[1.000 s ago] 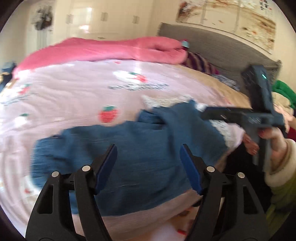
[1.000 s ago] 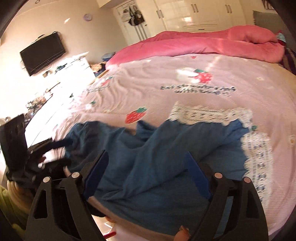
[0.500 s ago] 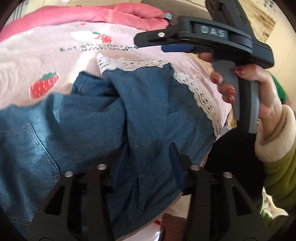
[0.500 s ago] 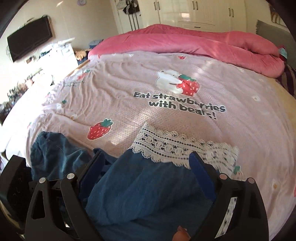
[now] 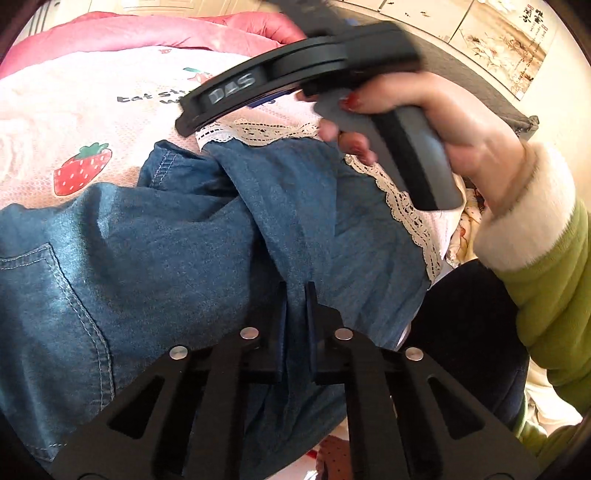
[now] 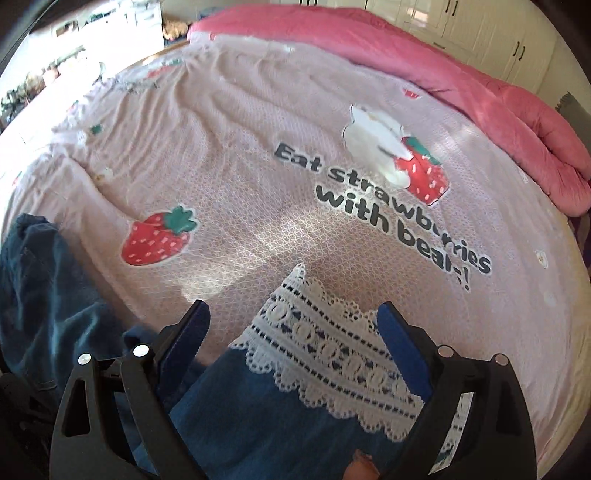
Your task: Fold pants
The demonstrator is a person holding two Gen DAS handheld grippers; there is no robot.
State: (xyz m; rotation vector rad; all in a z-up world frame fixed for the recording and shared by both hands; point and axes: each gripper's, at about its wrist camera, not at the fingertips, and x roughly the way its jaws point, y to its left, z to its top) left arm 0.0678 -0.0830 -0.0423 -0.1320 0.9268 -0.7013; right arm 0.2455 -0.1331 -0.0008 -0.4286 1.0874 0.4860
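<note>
Presently the left tongs (image 5: 295, 317) have just closed, pinching a fold of the denim pants (image 5: 155, 236). The right tongs (image 6: 291, 343) stand wide open over the pants' lace hem (image 6: 325, 350), gripping nothing.

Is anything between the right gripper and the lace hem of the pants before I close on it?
Nothing visible. The right gripper is open with the lace hem of the pants lying between its fingers, only the pink bedspread beyond. The left gripper is shut on denim off to the side.

Pink bedspread (image 6: 258, 177) printed with strawberries and "Eat strawberries with bears!", pink duvet (image 6: 461, 85) rolled along the bed's far edge, white wardrobes (image 6: 480, 33) behind, grey headboard (image 5: 472, 85), wall painting (image 5: 506, 48).
</note>
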